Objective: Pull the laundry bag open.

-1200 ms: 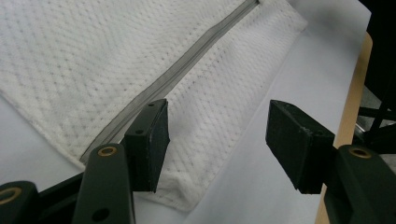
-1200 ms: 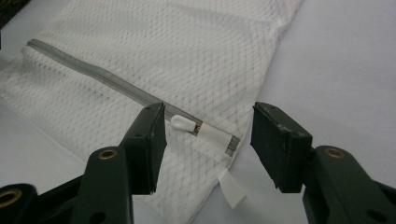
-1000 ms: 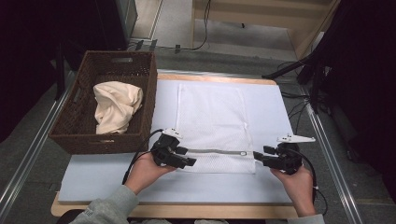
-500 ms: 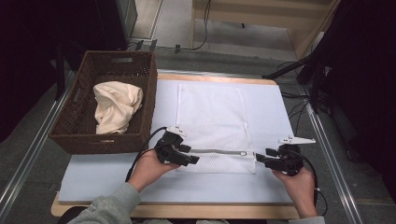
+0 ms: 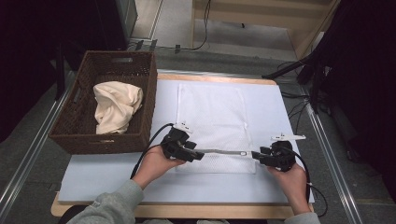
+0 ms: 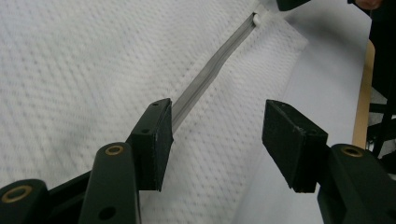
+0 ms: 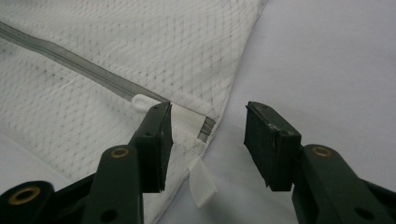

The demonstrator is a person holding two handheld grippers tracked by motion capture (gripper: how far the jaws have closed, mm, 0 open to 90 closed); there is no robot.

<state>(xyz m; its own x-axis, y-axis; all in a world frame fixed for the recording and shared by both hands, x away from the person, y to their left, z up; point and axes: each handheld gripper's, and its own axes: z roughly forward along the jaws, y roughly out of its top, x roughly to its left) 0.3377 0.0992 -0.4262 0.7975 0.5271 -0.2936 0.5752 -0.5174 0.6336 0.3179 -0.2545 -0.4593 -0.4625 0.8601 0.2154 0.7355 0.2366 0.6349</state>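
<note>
White mesh zip-up laundry bag [image 5: 212, 123] lies flat mid-table, its grey zipper [image 5: 223, 152] shut along the 6 o'clock edge. Left gripper [image 5: 192, 154] and right gripper [image 5: 258, 156] have just been closing, still gaping, nothing pinched. The cream cloth [image 5: 116, 106] waits in the brown wicker basket [image 5: 79, 137] at 9 o'clock, so unzipping and loading probably remain.

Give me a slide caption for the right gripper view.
Right gripper, jaws open, poised over the zipper-end corner of a white mesh laundry bag.
</note>
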